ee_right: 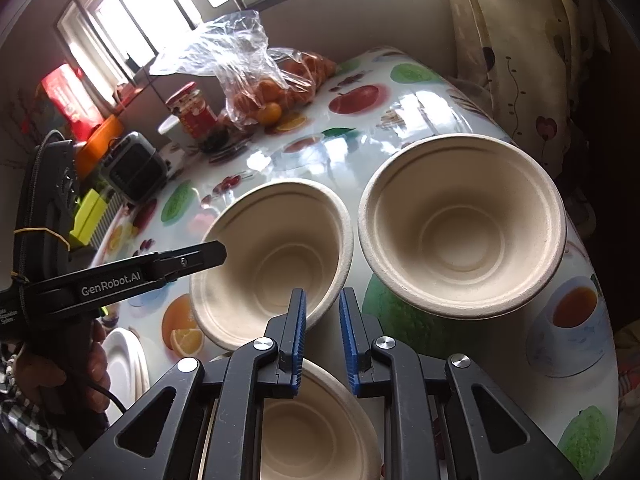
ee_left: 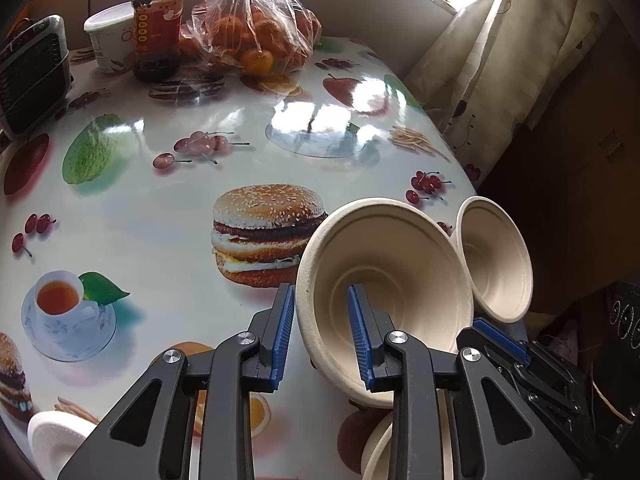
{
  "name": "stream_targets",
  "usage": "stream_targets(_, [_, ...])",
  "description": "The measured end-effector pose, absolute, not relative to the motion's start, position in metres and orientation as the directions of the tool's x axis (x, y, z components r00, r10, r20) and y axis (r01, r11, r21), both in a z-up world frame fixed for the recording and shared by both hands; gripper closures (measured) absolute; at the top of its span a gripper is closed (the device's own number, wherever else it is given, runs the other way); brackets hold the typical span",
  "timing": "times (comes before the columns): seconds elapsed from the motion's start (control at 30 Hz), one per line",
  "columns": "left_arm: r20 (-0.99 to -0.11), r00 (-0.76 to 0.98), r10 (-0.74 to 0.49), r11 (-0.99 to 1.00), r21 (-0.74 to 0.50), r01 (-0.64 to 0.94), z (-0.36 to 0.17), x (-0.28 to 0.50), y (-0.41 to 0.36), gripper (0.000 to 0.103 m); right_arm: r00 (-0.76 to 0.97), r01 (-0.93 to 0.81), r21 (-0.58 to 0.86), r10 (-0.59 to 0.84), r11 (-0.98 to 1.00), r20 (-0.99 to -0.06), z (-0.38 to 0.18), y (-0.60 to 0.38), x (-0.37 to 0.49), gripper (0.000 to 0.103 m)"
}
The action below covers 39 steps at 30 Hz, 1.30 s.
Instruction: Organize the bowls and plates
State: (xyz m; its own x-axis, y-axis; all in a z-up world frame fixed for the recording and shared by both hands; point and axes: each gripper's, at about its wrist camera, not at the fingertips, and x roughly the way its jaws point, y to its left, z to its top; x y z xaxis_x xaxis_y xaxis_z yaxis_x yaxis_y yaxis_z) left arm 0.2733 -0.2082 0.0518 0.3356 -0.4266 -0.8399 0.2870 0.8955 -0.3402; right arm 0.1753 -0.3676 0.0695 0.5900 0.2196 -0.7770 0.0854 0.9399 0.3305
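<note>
My left gripper (ee_left: 320,320) straddles the near rim of a beige pulp bowl (ee_left: 400,264), one finger outside and one inside, jaws open with a gap to the wall. That bowl (ee_right: 276,252) sits left of a second beige bowl (ee_right: 464,224) on the table; the second one also shows in the left wrist view (ee_left: 496,256). My right gripper (ee_right: 323,324) is open and empty, hovering just in front of the gap between the two bowls, above a third bowl (ee_right: 320,428). The left gripper's finger (ee_right: 192,258) reaches the left bowl's rim.
A fruit-print tablecloth (ee_left: 160,216) covers the table. At the back stand a bag of oranges (ee_left: 256,36), a red-lidded jar (ee_left: 160,28), a white cup (ee_left: 110,36) and a small dark appliance (ee_left: 32,76). White plates (ee_right: 124,360) lie at the near left edge. A curtain (ee_left: 500,52) hangs right.
</note>
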Motion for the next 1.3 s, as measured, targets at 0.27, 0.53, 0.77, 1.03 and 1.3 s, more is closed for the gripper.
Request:
stream_targets(0.27, [-0.832,0.339,-0.439,0.890,-0.351,0.290,0.053,0.272,-0.208,0.074,0.592,0.090,0.335,0.220,0.938,-0.775,0.070,-0.368,0.175,0.086])
stream_targets(0.53, [-0.826,0.356,-0.436,0.891,-0.341,0.300,0.059,0.269,-0.208,0.074,0.611,0.081,0.336,0.220,0.938,-0.761,0.074,-0.368,0.172,0.086])
stream_targets(0.77, [-0.811,0.375,-0.450,0.883,-0.344,0.318,0.071,0.258,-0.206,0.074,0.629,0.083,0.342,0.217,0.936,-0.746,0.081,-0.370,0.164,0.086])
stream_targets(1.03, [-0.795,0.389,-0.465,0.874,-0.343,0.343,0.082,0.246,-0.205,0.074,0.652,0.081,0.344,0.211,0.936,-0.728,0.092,-0.371,0.149,0.086])
stream_targets(1.3, [-0.781,0.403,-0.476,0.867,-0.343,0.360,0.092,0.233,-0.207,0.074,0.679,0.075,0.346,0.206,0.935,-0.705,0.105,-0.372,0.132,0.086])
